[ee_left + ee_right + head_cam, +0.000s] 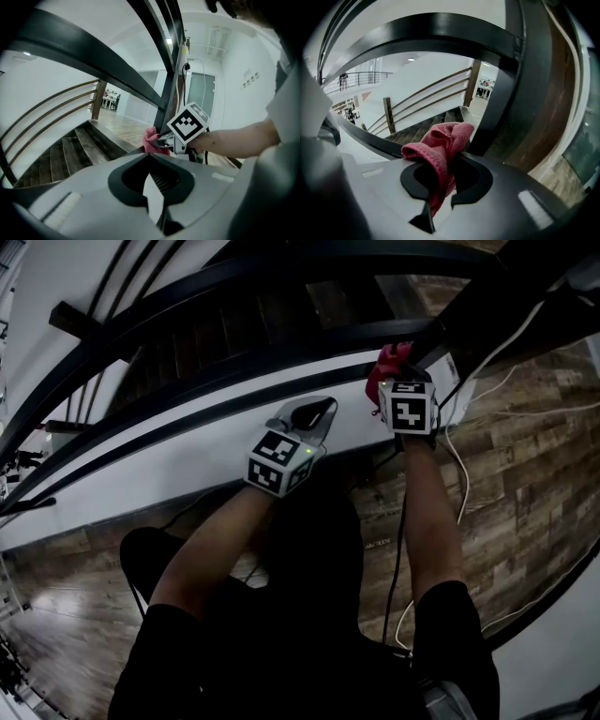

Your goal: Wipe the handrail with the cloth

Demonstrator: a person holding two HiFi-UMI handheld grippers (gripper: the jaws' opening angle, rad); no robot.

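Right gripper view has your right gripper (438, 161) with its jaws clamped on the red cloth (440, 140). The cloth is bunched up and pokes out past the tips, just under the curved black handrail (436, 28) and right beside the dark post (497, 112). Can't tell if it's actually touching the rail. Your left gripper (150, 155) is near it, jaws pressed together on nothing, with the stairs (70, 154) beyond.

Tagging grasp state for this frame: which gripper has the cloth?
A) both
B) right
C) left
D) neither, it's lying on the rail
B: the red cloth is clamped in the right gripper, while the left gripper holds nothing.
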